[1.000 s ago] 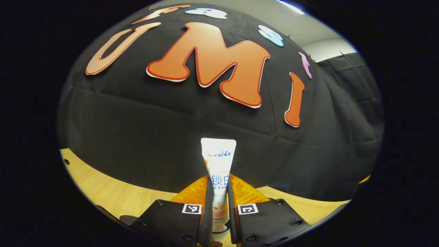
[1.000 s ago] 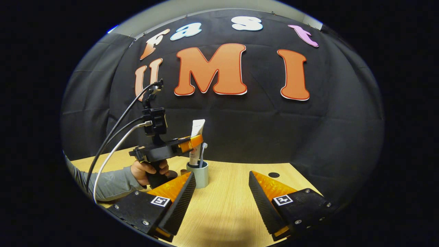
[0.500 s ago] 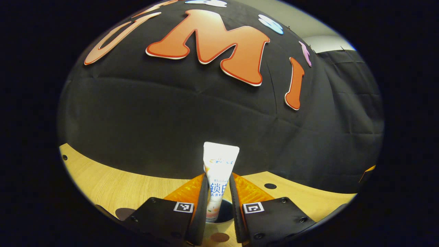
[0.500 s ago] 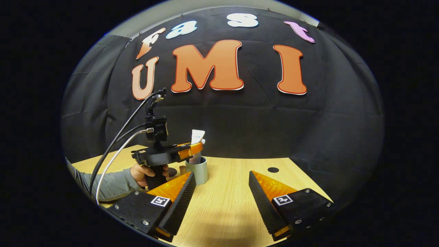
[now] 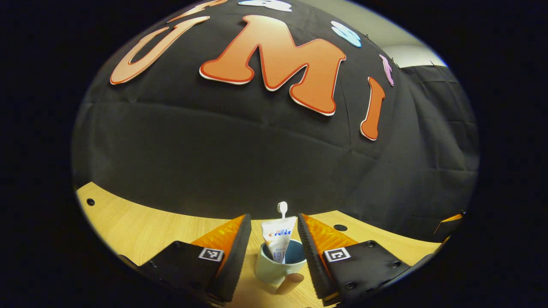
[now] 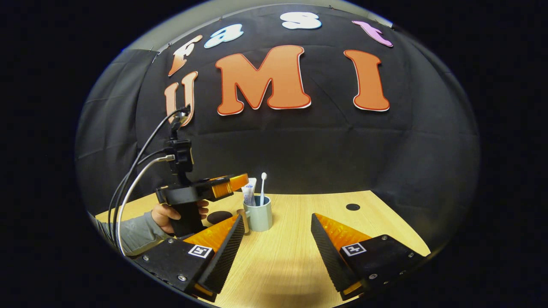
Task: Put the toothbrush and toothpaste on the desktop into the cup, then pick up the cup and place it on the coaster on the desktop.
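Observation:
A pale blue-grey cup [image 5: 274, 267] stands on the wooden desktop [image 5: 141, 231] with the white toothpaste tube [image 5: 279, 240] and a white toothbrush [image 5: 282, 208] upright inside it. My left gripper [image 5: 274, 219] is open, its fingers either side of the tube above the cup's rim and touching nothing. In the right gripper view the cup [image 6: 259, 217], toothpaste [image 6: 249, 193] and toothbrush [image 6: 263, 186] sit mid-table, and the left gripper [image 6: 243, 179] hovers just left of them. A dark round coaster [image 6: 219, 216] lies left of the cup. My right gripper [image 6: 277, 217] is open, nearer than the cup, holding nothing.
A hand [image 6: 169, 211] in a grey sleeve holds the left gripper, with cables [image 6: 137, 171] rising from it. Small black holes [image 6: 352, 207] [image 5: 90, 201] mark the desktop. The black cloth wall closes the back edge of the table.
The left gripper opened and let go of the toothpaste, which now stands lower in the cup beside the toothbrush. The left gripper drew back a little. The right gripper barely moved.

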Demonstrator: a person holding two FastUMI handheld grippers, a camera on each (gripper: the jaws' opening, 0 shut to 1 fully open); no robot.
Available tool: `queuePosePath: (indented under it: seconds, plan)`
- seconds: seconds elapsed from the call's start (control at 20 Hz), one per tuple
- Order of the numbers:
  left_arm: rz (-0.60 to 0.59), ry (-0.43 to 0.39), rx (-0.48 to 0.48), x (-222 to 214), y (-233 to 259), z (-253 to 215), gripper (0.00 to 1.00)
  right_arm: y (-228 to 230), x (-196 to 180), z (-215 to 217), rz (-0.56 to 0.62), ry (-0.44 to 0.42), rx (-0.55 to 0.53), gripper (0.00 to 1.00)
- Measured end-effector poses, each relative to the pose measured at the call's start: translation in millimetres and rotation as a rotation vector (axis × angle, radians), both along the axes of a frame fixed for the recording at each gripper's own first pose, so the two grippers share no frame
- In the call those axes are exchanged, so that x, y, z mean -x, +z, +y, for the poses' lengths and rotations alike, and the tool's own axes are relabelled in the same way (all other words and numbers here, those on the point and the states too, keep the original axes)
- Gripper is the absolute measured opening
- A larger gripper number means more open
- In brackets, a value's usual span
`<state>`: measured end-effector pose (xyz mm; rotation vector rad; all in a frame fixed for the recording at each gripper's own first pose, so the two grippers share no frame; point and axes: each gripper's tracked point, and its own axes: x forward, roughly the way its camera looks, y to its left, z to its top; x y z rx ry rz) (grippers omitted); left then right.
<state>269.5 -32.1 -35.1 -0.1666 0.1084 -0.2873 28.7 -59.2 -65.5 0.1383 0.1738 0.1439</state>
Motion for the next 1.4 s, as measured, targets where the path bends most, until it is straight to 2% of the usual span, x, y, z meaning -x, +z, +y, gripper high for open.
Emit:
queuePosePath:
  seconds: [0.05, 0.1, 0.15, 0.25, 0.3, 0.35, 0.4, 0.6, 0.75, 0.9, 1.05, 1.3, 1.4]
  plan:
    - [-0.003, -0.002, -0.003, 7, 5, 4, 0.77, 2, -1, 4, 0.003, 0.005, -0.001, 0.94]
    - [-0.005, 0.002, -0.013, 13, 11, 9, 0.78, 4, -3, 8, 0.007, 0.011, -0.002, 0.94]
    - [-0.006, 0.01, -0.029, 19, 15, 15, 0.88, 5, -4, 13, 0.011, 0.016, 0.0, 0.94]
    - [-0.009, 0.045, -0.059, 34, 25, 30, 0.99, 11, -6, 18, 0.024, 0.013, 0.009, 0.94]
    - [-0.014, 0.057, -0.069, 42, 32, 36, 0.99, 16, -7, 22, 0.017, 0.015, 0.011, 0.94]
    - [-0.023, 0.07, -0.079, 50, 39, 43, 0.99, 21, -8, 26, 0.013, 0.02, 0.012, 0.99]
    - [-0.027, 0.083, -0.094, 59, 46, 49, 0.99, 27, -10, 31, 0.012, 0.027, 0.013, 0.94]
    - [-0.095, 0.172, -0.183, 94, 76, 82, 0.99, 40, -21, 47, 0.026, 0.038, 0.039, 0.94]
    - [-0.129, 0.195, -0.184, 121, 97, 99, 0.98, 44, -32, 61, 0.055, 0.056, 0.095, 0.94]
    - [-0.151, 0.238, -0.197, 147, 110, 125, 0.99, 41, -44, 78, 0.132, 0.079, 0.112, 0.94]
    - [-0.158, 0.263, -0.239, 176, 113, 151, 0.99, 36, -58, 94, 0.211, 0.12, 0.074, 0.94]
    - [-0.152, 0.289, -0.276, 214, 108, 178, 0.99, 7, -93, 110, 0.387, 0.128, -0.022, 0.94]
    - [-0.148, 0.304, -0.274, 223, 104, 184, 0.99, -13, -107, 108, 0.481, 0.106, -0.045, 0.93]
